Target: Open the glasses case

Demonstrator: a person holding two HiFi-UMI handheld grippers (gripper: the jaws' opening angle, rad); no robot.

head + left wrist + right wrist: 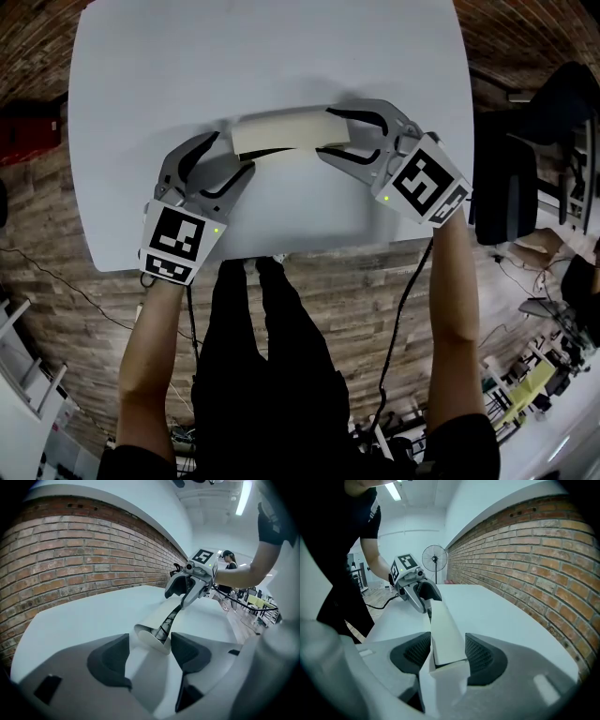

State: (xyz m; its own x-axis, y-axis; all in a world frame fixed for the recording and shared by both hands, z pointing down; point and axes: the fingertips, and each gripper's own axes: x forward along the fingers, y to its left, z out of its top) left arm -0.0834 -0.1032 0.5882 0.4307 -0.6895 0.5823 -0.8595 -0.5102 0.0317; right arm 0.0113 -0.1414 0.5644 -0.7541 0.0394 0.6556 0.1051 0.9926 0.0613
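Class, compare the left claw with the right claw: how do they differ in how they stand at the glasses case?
The left claw has its jaws wide apart, leaving a gap beside the glasses case; the right claw presses on both sides of it. In the head view the left claw is at the case's left end, the right claw at its right end. Both slant down toward that case on the white table.

A white counter (272,56) lies beneath the left gripper (232,153) and the right gripper (326,133). A brick wall (534,550) runs along the right gripper's right side, and a standing fan (434,557) is far ahead of it. Far ahead of the left gripper stands a person (229,564). Wooden floor (337,291) shows past the counter's edge behind both.
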